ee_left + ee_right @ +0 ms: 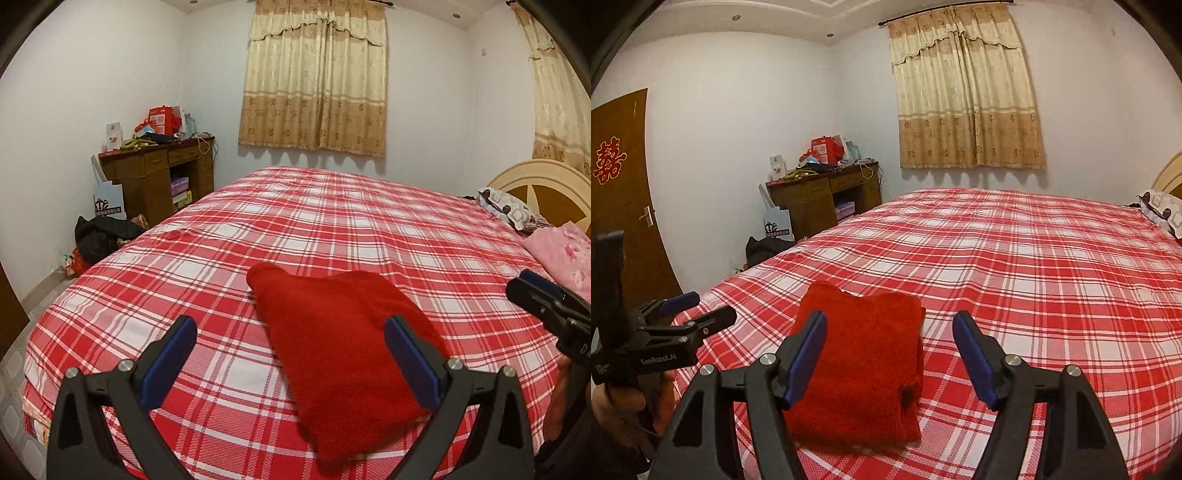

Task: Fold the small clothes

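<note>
On the bed [369,206], near its front edge, lies the folded red garment [343,332]: soft, light, fuzzy, likely floppy. Both the left claw [290,360] and right claw [890,354] hover spread, empty; pinch a corner.

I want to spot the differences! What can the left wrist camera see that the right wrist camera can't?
Only the left wrist view shows the pink blanket near the headboard and a second curtain at the right edge. Only the right wrist view shows the brown door with its red paper decoration. Both show the folded red garment lying on the plaid bed, the wooden desk, the window curtain, the patterned pillow, and the open left gripper and open right gripper, neither holding anything.
</note>
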The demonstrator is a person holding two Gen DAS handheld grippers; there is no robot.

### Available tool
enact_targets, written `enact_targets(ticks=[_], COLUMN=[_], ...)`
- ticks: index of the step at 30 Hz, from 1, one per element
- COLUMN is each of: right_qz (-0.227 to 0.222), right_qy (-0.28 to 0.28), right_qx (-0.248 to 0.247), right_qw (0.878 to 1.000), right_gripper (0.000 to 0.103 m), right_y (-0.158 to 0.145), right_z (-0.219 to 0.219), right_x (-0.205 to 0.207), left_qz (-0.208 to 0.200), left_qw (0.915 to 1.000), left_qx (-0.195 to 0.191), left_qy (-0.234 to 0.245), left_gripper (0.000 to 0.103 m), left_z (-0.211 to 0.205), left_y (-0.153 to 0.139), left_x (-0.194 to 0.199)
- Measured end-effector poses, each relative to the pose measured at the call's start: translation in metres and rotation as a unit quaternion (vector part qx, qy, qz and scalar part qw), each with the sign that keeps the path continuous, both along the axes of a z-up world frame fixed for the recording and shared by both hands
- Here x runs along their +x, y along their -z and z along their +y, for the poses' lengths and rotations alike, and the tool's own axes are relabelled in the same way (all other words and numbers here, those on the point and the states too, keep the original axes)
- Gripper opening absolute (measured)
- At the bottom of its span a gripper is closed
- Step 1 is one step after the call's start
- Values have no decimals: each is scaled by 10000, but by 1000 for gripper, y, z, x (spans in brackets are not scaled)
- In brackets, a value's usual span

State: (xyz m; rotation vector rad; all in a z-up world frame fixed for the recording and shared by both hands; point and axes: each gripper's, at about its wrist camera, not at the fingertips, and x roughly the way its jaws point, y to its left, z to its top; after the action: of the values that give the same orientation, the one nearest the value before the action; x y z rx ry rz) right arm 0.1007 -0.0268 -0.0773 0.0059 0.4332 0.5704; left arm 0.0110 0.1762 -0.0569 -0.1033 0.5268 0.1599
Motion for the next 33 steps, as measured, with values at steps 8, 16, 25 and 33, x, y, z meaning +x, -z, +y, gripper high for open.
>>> enact_targets(ticks=[8,16,25,33], right_qz=[11,-44,-236,-275], right_qy=[-99,-133,-132,-188], right_qx=[-54,-64,-5,-49], right_qw=[9999,9999,9996,9994], right_gripper=[71,71,71,71], right_y=[2,2,-5,-6], right_z=[6,8,4,9], right_x=[-5,-10,-18,-21], left_qz=[25,22,78,171], left_qw=[10000,10000,10000,9998], left_qx=[13,13,-4,109], left_qy=[-5,-4,55,21], left_gripper=[103,103,103,103], left_z=[-2,-2,-2,-5], left_y=[2,3,5,8], left_x=[0,-2,-1,0])
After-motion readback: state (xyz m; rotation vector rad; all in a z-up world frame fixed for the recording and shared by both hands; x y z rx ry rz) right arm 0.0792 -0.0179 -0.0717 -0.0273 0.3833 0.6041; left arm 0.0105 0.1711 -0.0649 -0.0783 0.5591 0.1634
